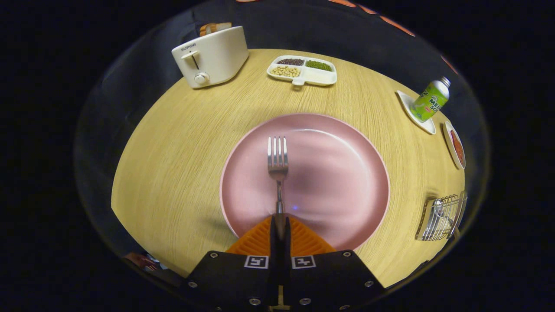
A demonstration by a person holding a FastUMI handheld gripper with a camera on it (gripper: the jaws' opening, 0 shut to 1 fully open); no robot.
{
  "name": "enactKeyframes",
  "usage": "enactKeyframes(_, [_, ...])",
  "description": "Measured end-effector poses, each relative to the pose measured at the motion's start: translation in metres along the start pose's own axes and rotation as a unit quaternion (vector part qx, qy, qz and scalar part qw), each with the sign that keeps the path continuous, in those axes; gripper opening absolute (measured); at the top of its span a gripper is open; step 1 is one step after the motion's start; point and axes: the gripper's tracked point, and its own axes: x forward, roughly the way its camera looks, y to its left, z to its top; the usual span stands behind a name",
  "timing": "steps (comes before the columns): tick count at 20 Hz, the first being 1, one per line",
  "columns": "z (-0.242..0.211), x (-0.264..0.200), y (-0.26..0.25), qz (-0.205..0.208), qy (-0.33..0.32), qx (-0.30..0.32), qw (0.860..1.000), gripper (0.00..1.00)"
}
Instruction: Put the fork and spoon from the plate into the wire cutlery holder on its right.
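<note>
- My jaws are pressed together on the handle of the fork (277, 167); the gripper (279, 229) holds it near the handle's end, so the tines point straight ahead, away from me.
- The fork seems lifted a little above the pink plate (347, 143), because a soft shadow lies on the plate under and beside it. I cannot say for sure whether the tines touch the plate.
- I hold the handle along the line of my jaws, I think so that the fork does not swing and I can later tip it down into a narrow place.
- The plate stands in the middle of the round wooden bench (173, 151), just ahead of my jaws. I see no spoon on it.
- The wire cutlery holder (442, 216) stands to the right of the plate, near the edge of the bench and well apart from my jaws. Something shiny already stands in it; it may be the spoon, but it is too small to be certain.
- If so, the fork is the last piece, and the task is more than half done.
- Next I should carry the fork to the right over the plate's rim and turn it so one end goes down between the wires.
- The risk: the handle is thin and smooth, so it may slip or rotate in my jaws during the turn.
- Beyond the plate stand a white toaster (212, 56) and a divided dish of beans (302, 69); far right is a green can (429, 102) on a small saucer.
</note>
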Motion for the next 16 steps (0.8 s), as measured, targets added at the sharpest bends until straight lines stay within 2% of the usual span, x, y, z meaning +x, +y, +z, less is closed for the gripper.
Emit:
enactKeyframes(4, [0.016, -0.02, -0.013, 0.007, -0.045, 0.035, 0.998, 0.05])
enactKeyframes(7, [0.022, -0.043, -0.034, -0.002, -0.073, 0.054, 0.996, 0.05])
enactKeyframes(16, [0.004, -0.121, -0.149, -0.077, -0.111, 0.108, 0.985, 0.05])
